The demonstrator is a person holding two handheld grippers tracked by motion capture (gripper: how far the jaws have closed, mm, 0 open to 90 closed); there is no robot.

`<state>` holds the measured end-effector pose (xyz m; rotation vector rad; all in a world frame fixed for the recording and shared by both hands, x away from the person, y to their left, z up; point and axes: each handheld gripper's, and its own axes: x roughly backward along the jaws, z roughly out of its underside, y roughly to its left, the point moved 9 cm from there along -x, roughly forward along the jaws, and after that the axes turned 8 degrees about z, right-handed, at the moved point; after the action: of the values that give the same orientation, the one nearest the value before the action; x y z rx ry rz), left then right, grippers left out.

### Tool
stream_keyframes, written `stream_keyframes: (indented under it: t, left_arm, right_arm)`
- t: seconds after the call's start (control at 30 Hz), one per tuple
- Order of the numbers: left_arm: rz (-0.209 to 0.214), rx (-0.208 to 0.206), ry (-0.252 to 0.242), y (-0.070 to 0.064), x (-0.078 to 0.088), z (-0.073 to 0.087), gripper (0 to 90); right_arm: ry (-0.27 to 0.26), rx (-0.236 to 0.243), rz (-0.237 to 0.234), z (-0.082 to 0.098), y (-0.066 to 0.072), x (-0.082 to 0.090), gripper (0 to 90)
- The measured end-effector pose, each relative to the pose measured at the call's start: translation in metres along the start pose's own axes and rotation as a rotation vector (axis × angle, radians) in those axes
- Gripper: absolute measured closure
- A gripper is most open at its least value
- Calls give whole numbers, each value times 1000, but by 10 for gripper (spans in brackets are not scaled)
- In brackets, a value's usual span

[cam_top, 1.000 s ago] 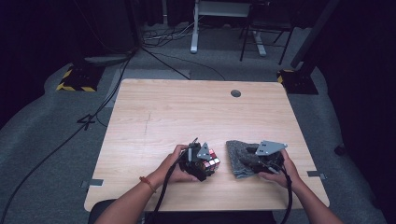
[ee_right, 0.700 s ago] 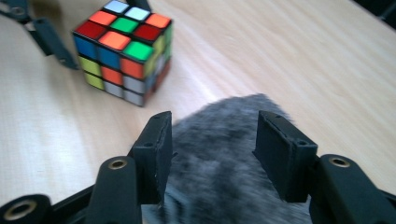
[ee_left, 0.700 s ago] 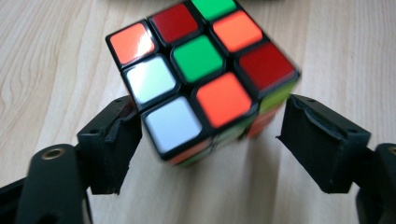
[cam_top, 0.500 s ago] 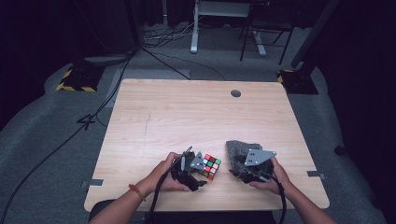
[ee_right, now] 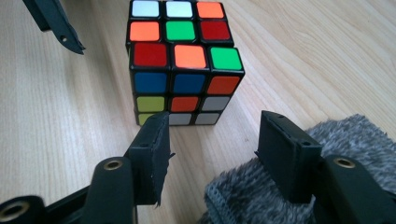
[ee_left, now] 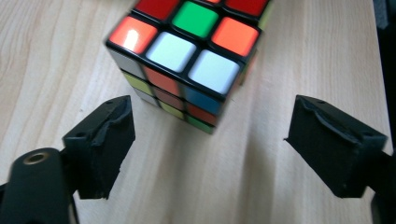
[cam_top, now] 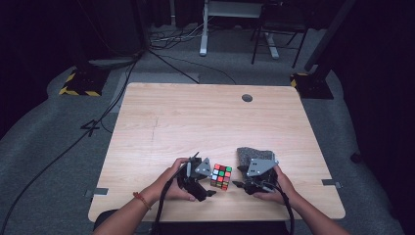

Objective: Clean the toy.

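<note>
A scrambled colour cube (cam_top: 221, 176) stands on the wooden table (cam_top: 205, 122) near its front edge, between my two grippers. My left gripper (cam_top: 209, 191) sits just left of the cube. In the left gripper view its jaws have just been opening and the left gripper (ee_left: 210, 140) is open, with the cube (ee_left: 187, 60) just beyond the tips and nothing between them. My right gripper (cam_top: 238, 185) is just right of the cube. The right gripper (ee_right: 212, 135) is open, facing the cube (ee_right: 182, 70) a little short of it, over a grey fuzzy cloth (ee_right: 336, 140).
The grey cloth (cam_top: 252, 154) lies partly under my right hand. A dark round hole (cam_top: 247, 98) marks the table's far side. Cables, stands and yellow-striped bases sit on the floor beyond the table. The left gripper's jaw tip (ee_right: 56, 23) shows in the right gripper view.
The left gripper's jaws have come away from the cube, which now stands free. The right gripper has shifted left toward the cube and a little nearer the front edge.
</note>
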<state>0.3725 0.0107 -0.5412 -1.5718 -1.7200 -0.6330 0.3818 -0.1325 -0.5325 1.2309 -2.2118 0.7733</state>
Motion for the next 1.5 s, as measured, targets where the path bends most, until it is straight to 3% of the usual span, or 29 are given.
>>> stream_keyframes:
  t: [0.1, 0.17, 0.23, 0.6, 0.73, 0.9, 1.2, 1.27, 1.5]
  left_arm:
    - [21, -29, 18, 4, -5, -5, 160]
    - [1, -82, 18, 6, -8, -11, 156]
    - [-16, -103, 24, 9, -12, -16, 158]
    - [81, -84, 27, 12, -25, -23, 177]
    - [64, -107, 47, 12, -25, -20, 199]
    - [74, -98, 50, 11, -20, -16, 271]
    - [63, -90, 72, 9, -19, -14, 265]
    - [62, -83, 59, 11, -20, -16, 251]
    - [72, -62, 38, 14, -19, -18, 257]
  right_arm:
    - [-4, 0, -1, -2, 1, -2, 445]
    - [-2, 8, -2, -3, 2, -4, 445]
    - [3, 13, 4, -3, 2, -5, 443]
    - [-2, 30, -13, -4, 5, -9, 443]
    - [4, 32, -9, -3, 5, -10, 435]
    - [-17, 17, 2, -5, 2, -8, 442]
    - [-31, 34, -5, -8, 4, -6, 439]
    - [-55, 17, -17, -12, 4, -4, 440]
    - [-66, 49, 19, -16, 2, -2, 507]
